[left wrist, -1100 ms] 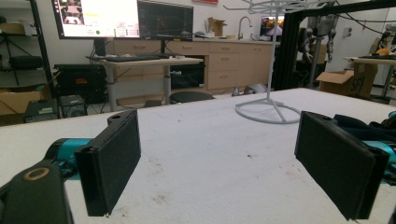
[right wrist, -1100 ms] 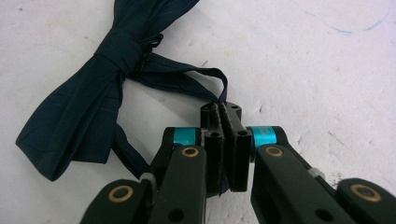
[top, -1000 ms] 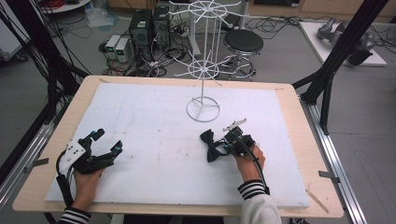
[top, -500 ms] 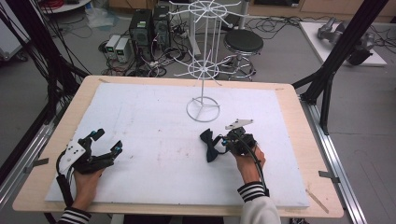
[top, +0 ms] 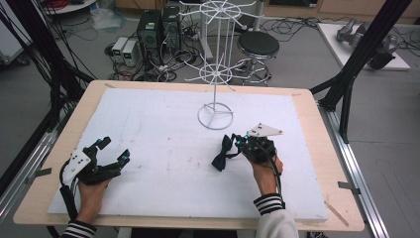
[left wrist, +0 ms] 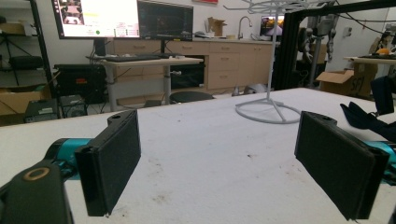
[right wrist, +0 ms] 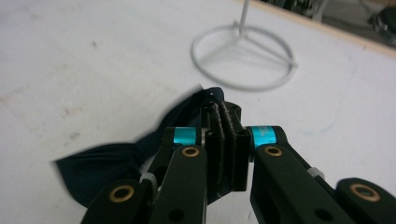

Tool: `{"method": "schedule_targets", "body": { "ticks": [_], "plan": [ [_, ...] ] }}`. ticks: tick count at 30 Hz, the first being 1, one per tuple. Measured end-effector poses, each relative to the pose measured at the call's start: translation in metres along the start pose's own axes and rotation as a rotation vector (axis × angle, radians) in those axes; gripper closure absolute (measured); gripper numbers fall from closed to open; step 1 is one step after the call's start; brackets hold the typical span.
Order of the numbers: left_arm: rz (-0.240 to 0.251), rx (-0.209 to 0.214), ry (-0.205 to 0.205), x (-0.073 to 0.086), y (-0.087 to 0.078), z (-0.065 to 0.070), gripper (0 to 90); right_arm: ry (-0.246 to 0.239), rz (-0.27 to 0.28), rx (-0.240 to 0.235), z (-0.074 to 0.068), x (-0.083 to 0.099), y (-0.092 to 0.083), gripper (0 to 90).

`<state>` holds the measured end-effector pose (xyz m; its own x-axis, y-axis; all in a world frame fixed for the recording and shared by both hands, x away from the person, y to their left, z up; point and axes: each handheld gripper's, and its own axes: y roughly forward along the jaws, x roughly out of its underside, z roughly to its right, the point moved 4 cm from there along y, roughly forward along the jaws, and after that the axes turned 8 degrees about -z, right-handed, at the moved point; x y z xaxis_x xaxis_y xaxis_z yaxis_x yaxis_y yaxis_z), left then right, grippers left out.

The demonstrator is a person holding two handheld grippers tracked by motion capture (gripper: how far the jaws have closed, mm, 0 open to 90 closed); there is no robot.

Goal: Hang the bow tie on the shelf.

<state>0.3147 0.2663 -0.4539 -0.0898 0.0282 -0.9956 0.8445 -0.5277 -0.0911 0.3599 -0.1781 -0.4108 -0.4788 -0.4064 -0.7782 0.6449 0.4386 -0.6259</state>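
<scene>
A dark navy bow tie (top: 219, 158) hangs from my right gripper (top: 236, 144) just above the white board, right of centre. In the right gripper view the pads are pressed together on the tie's middle knot (right wrist: 219, 100), and one wing (right wrist: 107, 163) spreads out to the left. My right gripper (right wrist: 223, 116) is shut on it. A white wire display stand (top: 216, 79) rises behind it, its ring base (right wrist: 243, 58) a short way beyond the tie. My left gripper (top: 115, 150) rests at the board's near left, jaws wide apart with nothing between them (left wrist: 224, 158).
The white board (top: 163, 124) lies on a wooden table (top: 307, 106). Black frame posts (top: 356, 64) stand at the table's far corners. A stool (top: 257, 47) and computers (top: 151, 32) sit on the floor behind. In the left gripper view the stand base (left wrist: 267, 112) and the tie (left wrist: 362, 116) lie ahead.
My right gripper has lifted a little with the bow tie in it. The left gripper has stayed where it was.
</scene>
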Motion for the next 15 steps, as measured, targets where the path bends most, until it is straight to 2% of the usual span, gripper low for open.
{"method": "schedule_targets", "body": {
  "ticks": [5,7,15],
  "plan": [
    [0.0,0.0,0.0,0.0,0.0,0.0,14.8,-0.016,0.05,0.014,-0.001,-0.004,-0.005,88.1],
    [0.0,0.0,0.0,0.0,0.0,0.0,14.8,-0.023,0.096,0.005,-0.003,-0.007,-0.008,88.0],
    [0.0,0.0,0.001,0.0,0.0,0.0,14.8,-0.06,0.162,0.005,-0.009,-0.021,-0.018,88.0]
  ]
}}
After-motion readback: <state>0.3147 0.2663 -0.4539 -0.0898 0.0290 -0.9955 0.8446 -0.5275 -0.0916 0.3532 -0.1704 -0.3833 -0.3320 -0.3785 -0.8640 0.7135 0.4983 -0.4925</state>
